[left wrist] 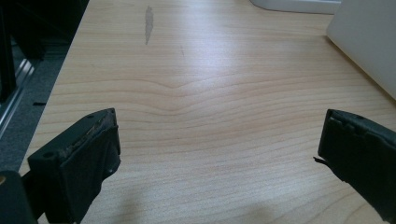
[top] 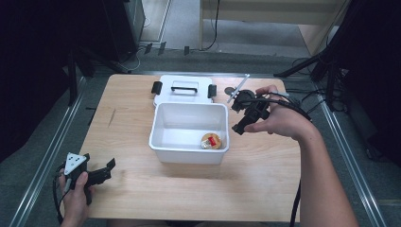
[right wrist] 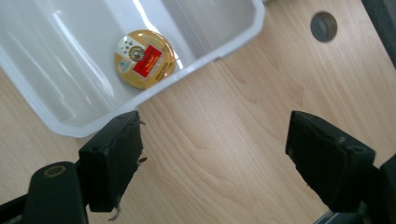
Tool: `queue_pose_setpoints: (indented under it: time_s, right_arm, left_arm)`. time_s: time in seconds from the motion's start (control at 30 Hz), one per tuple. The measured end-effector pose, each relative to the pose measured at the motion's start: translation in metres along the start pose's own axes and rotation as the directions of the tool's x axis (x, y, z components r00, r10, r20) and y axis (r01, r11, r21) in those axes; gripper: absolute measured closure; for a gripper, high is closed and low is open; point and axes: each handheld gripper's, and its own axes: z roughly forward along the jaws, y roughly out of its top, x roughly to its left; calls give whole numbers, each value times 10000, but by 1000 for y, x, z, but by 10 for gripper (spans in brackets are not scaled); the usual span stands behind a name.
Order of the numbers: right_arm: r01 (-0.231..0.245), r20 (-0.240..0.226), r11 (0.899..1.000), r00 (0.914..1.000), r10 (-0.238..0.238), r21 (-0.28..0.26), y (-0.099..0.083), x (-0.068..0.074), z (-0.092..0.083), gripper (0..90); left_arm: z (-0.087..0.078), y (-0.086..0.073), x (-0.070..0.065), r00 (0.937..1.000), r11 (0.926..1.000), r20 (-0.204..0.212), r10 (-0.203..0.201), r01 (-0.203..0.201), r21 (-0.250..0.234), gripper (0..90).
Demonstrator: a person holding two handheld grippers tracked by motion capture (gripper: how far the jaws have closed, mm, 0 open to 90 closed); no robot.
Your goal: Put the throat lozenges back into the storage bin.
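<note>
Left gripper (top: 105,171) released, jaws wide, lower left of frame over bare table (top: 265,170). Right gripper (top: 243,119) released, empty, right of centre beside white bin (top: 188,153). Round gold tin (top: 211,141) lies inside bin, near its right wall. Lid (top: 184,89) behind bin.

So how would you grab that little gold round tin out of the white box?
Come straight down from above. The gold tin lies flat on the floor of the white box, near a corner, so the walls block a sideways reach. Pinch it across its round edge, jaws set so neither one is squeezed against the nearby walls. The right gripper is nearest and open.
</note>
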Motion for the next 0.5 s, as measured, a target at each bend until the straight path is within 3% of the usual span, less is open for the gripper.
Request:
queue_pose_setpoints:
  time_s: [0.13,0.2,0.23,0.3,0.33,0.37,0.4,0.43,0.5]
  right_arm:
    - [-1214,20,9924,9926,1215,-206,-14,-4,1,153]
    - [-2216,125,9750,9750,2218,-180,-28,-8,3,130]
    - [-2216,125,9750,9750,2218,-180,-28,-8,3,130]
    - [-2980,239,9544,9541,2984,-190,-38,-12,6,115]
    - [-3476,224,9375,9372,3480,-177,-45,-13,8,85]
    - [-3706,232,9287,9284,3707,-109,-50,-14,10,44]
    - [-4059,270,9139,9135,4060,-99,-62,-14,13,9]
    - [-4059,270,9139,9135,4060,-99,-62,-14,13,9]
    - [-4323,254,9016,9012,4326,-143,-73,-14,17,0]
  left_arm:
    - [0,0,0,10000,10000,0,-22,22,9,0]
    - [0,0,0,10000,10000,9,-6,6,56,0]
    - [0,0,0,10000,10000,-4,-14,14,50,0]
    - [0,0,0,10000,10000,-3,-28,28,51,0]
    - [-1,0,0,10000,10000,-9,-28,28,54,0]
    - [0,0,0,10000,10000,-12,-36,36,53,0]
    - [0,0,0,10000,10000,-19,-32,32,54,0]
    - [0,0,0,10000,10000,-19,-32,32,54,0]
    - [0,0,0,10000,10000,-13,-23,23,64,0]
